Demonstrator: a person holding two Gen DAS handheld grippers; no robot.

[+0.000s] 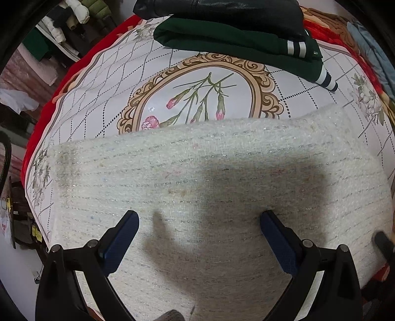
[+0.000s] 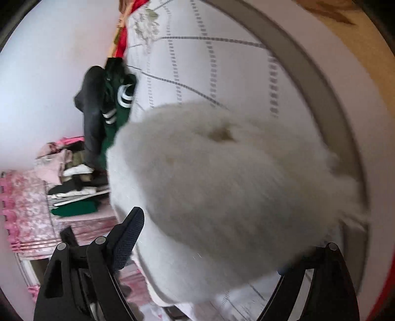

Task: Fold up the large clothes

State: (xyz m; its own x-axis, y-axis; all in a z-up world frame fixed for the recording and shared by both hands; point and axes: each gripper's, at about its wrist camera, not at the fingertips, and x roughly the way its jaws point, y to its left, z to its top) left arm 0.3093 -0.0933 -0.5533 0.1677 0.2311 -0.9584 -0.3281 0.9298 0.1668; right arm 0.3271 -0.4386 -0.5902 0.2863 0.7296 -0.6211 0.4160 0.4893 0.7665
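Bare sheet (image 1: 98, 93) between white knit (image 1: 197, 172) and, seemingly, stacked dark clothes (image 1: 234, 37).

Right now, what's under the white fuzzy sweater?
The white sweater lies on a floral bedsheet, covering the lower part of its oval flower print. Anything else beneath is hidden.

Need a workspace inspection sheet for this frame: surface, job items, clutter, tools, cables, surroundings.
Surface: floral bedspread with dotted grid, red blanket under it.
Job's things: white knit garment lies folded flat in the left view; blurred in the right view.
Clutter: folded dark green garment with striped cuffs, black jacket on top of it.
Grippers: left tool open above the knit, holding nothing; right tool open, the knit fills the gap, grip unclear.
Cables: nothing seen.
Surroundings: pile of clothes beyond the bed, pink cloth.
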